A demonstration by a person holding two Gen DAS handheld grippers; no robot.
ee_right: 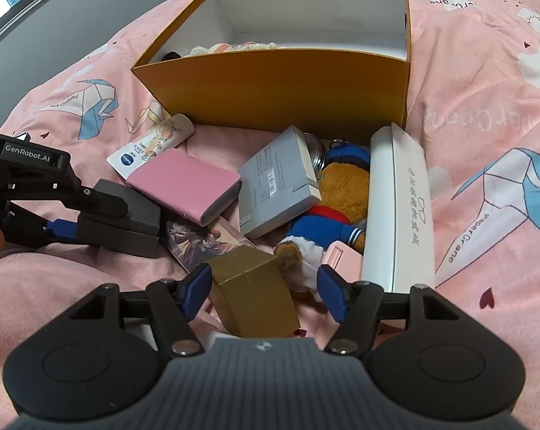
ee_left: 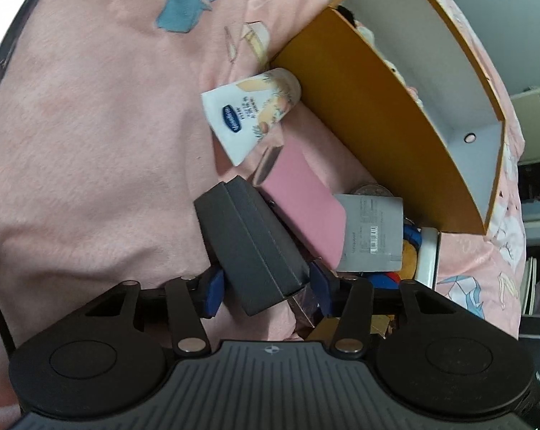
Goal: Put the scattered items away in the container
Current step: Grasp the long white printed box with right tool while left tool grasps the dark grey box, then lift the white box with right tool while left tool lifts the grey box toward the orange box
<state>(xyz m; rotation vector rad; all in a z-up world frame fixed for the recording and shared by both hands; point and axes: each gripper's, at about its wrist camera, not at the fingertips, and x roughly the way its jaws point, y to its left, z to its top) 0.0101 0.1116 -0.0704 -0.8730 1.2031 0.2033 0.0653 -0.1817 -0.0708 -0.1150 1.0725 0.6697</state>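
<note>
- Right gripper (ee_right: 264,292) hangs with jaws spread around a gold box (ee_right: 255,292), pads clear of it.
- Left gripper (ee_left: 266,288) has its jaws astride the dark grey box (ee_left: 248,247) on the bed (ee_left: 90,143); whether the pads press it, cannot tell.
- Beyond lie the pink case (ee_right: 187,184), tube (ee_right: 151,145), plush toy (ee_right: 338,193).
- Farthest, the orange container (ee_right: 280,86) sits open.

Orange container (ee_right: 270,82), crane-patterned pink blanket (ee_right: 484,114)

Both wrist views steeply down, close; share orange box (ee_left: 377,114).
</note>
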